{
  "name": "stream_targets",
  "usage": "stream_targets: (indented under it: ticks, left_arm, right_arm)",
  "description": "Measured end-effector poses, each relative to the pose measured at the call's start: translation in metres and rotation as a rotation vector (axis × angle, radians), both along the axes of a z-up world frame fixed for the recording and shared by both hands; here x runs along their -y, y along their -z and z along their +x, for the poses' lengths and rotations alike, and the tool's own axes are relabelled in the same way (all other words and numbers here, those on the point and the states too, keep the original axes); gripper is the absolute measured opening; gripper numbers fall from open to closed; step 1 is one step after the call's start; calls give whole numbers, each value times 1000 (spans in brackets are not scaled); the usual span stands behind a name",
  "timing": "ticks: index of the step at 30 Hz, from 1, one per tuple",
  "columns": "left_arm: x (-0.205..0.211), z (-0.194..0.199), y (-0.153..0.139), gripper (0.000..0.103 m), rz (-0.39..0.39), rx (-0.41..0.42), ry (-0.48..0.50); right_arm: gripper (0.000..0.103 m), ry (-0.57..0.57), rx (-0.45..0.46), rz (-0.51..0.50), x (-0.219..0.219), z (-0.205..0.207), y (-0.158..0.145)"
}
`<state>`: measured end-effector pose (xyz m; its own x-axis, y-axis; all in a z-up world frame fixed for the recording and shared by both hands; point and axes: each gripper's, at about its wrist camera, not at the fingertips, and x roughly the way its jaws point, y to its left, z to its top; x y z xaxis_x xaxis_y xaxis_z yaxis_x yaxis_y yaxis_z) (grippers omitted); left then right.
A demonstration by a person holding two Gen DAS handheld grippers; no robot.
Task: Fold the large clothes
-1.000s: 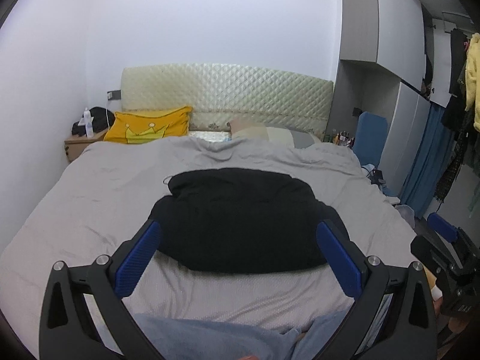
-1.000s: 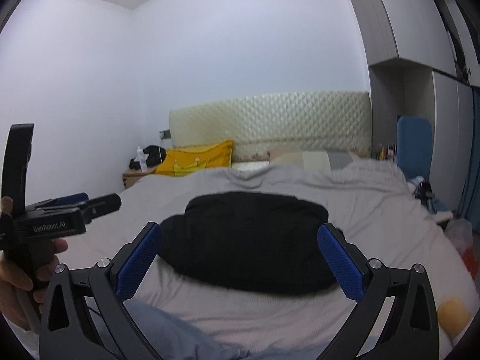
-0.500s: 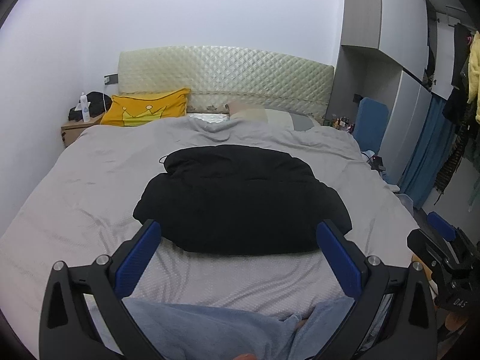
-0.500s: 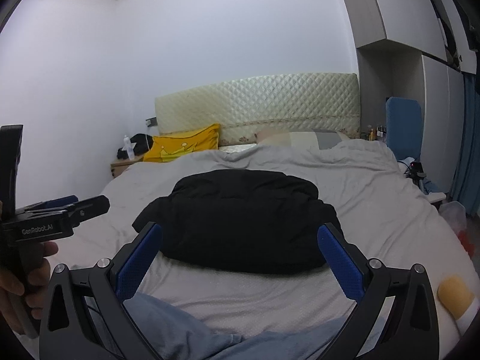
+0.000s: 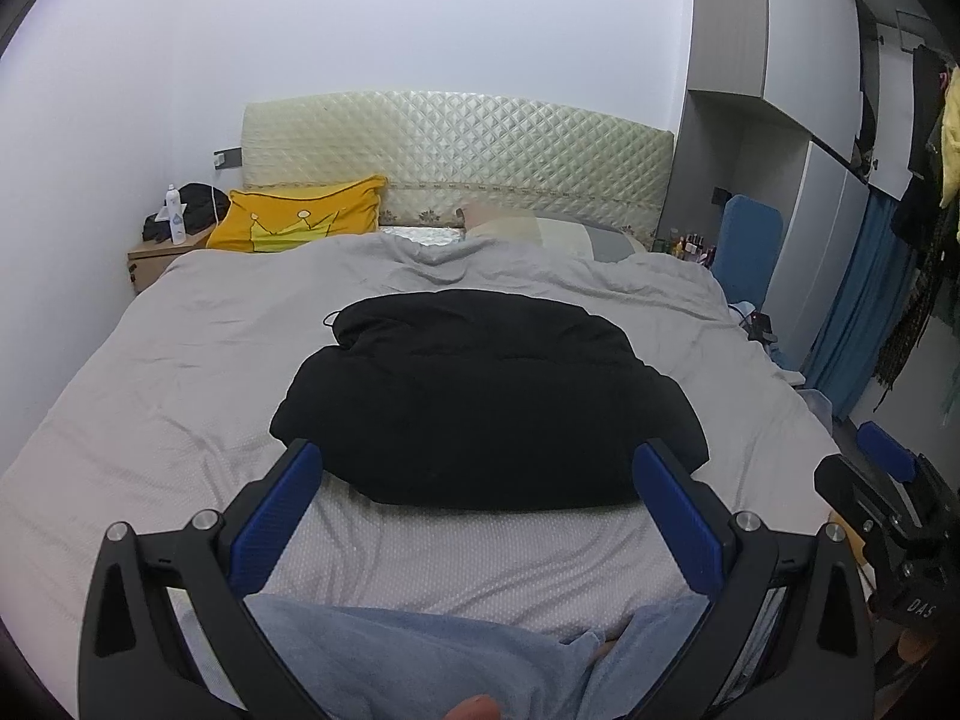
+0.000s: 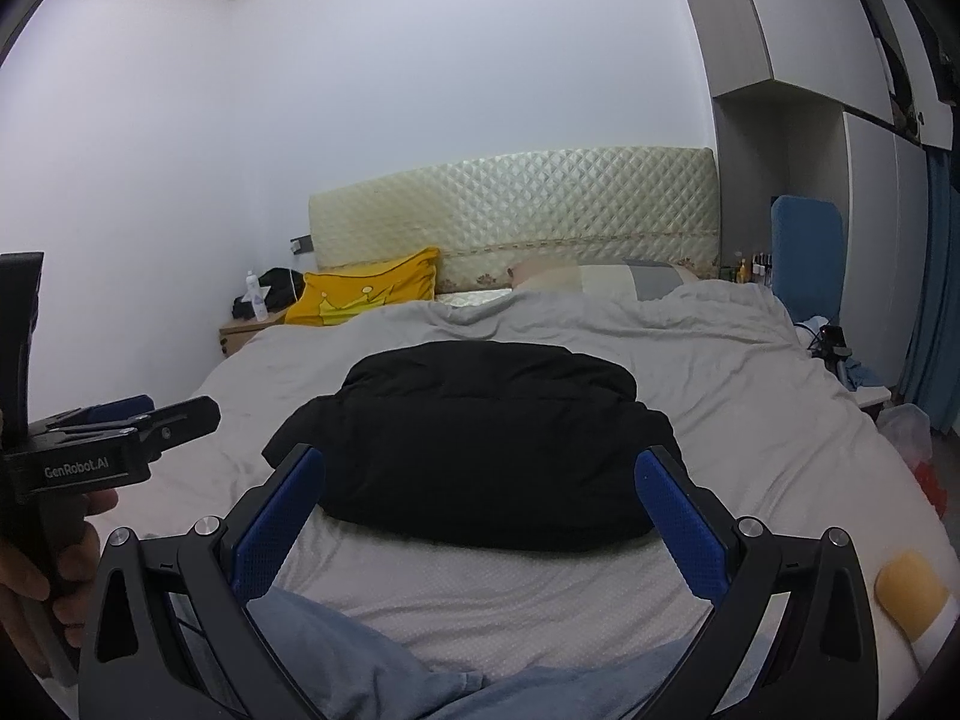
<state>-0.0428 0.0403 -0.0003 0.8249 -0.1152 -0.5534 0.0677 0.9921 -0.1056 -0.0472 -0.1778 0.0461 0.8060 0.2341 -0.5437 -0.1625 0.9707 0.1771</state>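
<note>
Both tongs, left (image 5: 474, 480) and right (image 6: 480, 483), gape empty, the black jacket (image 5: 486, 402) lying on the bed just beyond them.

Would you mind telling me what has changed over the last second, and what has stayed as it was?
Only the viewpoints shifted: both wrist cameras drifted slightly, so the black jacket sits a little differently in frame. Nothing was gripped or released. The left gripper and right gripper stay open and clear of the jacket, which lies in the same bundled shape on the grey bed cover.
</note>
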Motion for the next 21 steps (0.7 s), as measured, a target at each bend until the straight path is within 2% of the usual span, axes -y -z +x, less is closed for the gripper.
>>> stream_targets:
  ticks: [21]
  left_arm:
    - [2, -2, 0, 103, 3, -12, 1]
  right_arm:
    - [103, 14, -2, 4, 5, -1, -1]
